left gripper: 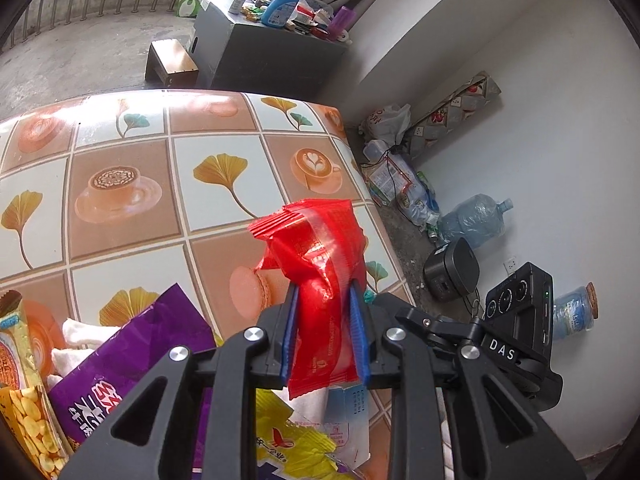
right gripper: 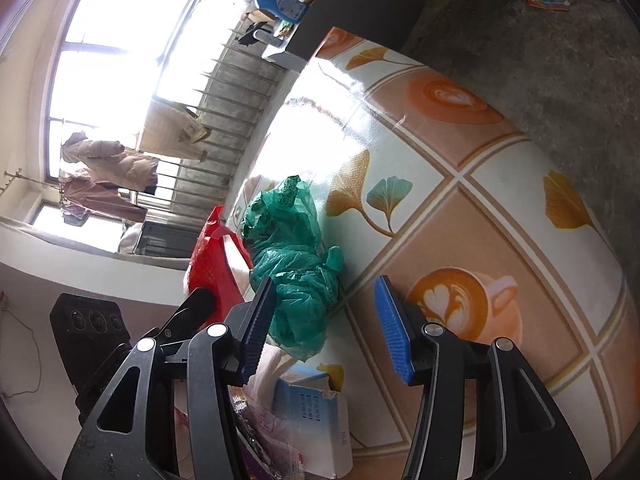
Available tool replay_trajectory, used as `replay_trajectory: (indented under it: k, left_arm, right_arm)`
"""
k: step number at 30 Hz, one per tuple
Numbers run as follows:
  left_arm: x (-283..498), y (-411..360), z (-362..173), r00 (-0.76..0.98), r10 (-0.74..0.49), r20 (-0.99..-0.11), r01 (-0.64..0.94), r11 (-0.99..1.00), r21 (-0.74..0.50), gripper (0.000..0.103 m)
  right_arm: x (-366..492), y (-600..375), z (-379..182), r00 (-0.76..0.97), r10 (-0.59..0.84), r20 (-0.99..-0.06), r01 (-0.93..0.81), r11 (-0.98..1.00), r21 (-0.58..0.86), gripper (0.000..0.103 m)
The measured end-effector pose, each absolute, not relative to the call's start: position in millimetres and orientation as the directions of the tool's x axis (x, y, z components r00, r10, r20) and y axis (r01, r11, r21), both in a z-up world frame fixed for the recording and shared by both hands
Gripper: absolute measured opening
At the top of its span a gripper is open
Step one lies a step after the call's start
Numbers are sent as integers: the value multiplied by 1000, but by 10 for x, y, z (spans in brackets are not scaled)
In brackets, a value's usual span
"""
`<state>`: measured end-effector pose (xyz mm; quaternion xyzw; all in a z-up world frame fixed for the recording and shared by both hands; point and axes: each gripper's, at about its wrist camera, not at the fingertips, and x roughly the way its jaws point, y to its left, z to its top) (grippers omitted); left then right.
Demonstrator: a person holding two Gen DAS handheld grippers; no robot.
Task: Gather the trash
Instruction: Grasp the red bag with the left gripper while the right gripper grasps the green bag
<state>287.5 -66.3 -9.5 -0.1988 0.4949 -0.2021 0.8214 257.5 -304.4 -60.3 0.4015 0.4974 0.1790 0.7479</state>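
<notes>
Left wrist view: the left gripper (left gripper: 325,312) is clenched on a crinkled red plastic snack wrapper (left gripper: 316,248), raised above the glossy tiled-pattern tablecloth (left gripper: 120,152). The film is thin, light, slick and limp; a pinch across its bunched middle holds best. Below lies a purple foil packet (left gripper: 132,360) among other wrappers. In the right wrist view, the right gripper (right gripper: 320,320) stands released, jaws apart beside a crumpled green plastic bag (right gripper: 292,256) lying on the cloth. That bag likely compresses readily; grip its dense centre.

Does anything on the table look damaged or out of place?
Yes. The small white box at the near edge has a torn top flap. Crumpled wrappers lie around it, and a green bag lies bunched on the tablecloth.
</notes>
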Motion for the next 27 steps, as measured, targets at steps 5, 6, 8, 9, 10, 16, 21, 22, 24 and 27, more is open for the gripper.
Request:
replay_trajectory:
  k: [5, 6, 8, 9, 10, 16, 21, 22, 24, 27]
  left_arm:
    - [2895, -668, -134, 425, -528, -736, 136, 841, -524, 23]
    - [2897, -667, -136, 425, -528, -736, 136, 841, -525, 23]
    - [2915, -674, -139, 426, -530, -733, 134, 839, -528, 22]
    - [2910, -673, -131, 429, -533, -729, 134, 836, -532, 22]
    - [2901, -673, -120, 433, -535, -725, 137, 834, -534, 22]
    - [2817, -636, -5, 466, -538, -702, 165, 832, -529, 22]
    - [2768, -585, 85, 489, -534, -690, 169, 834, -525, 22]
    - [2757, -583, 96, 490, -536, -688, 172, 832, -527, 22]
    - [2727, -594, 104, 485, -543, -686, 182, 830, -528, 22]
    - [2701, -642, 92, 473, -549, -689, 193, 828, -527, 22]
  right_arm:
    - [2606, -3017, -574, 427, 701, -571, 115, 585, 803, 23]
    - [2607, -3013, -564, 427, 704, -567, 112, 581, 806, 17]
    - [2600, -3013, -547, 433, 702, -566, 108, 582, 806, 11]
    - [2591, -3016, -529, 437, 700, -565, 104, 585, 804, 9]
    - [2574, -3025, -517, 442, 696, -567, 101, 589, 802, 1]
    - [2504, -3107, -436, 480, 676, -560, 94, 594, 799, 0]
    - [2378, -3264, -298, 526, 630, -571, 89, 627, 774, 0]
    - [2344, -3301, -277, 536, 624, -569, 89, 628, 773, 0]
    - [2259, -3369, -232, 552, 600, -579, 96, 645, 758, 0]
    - [2213, -3376, -215, 561, 582, -589, 88, 665, 741, 0]
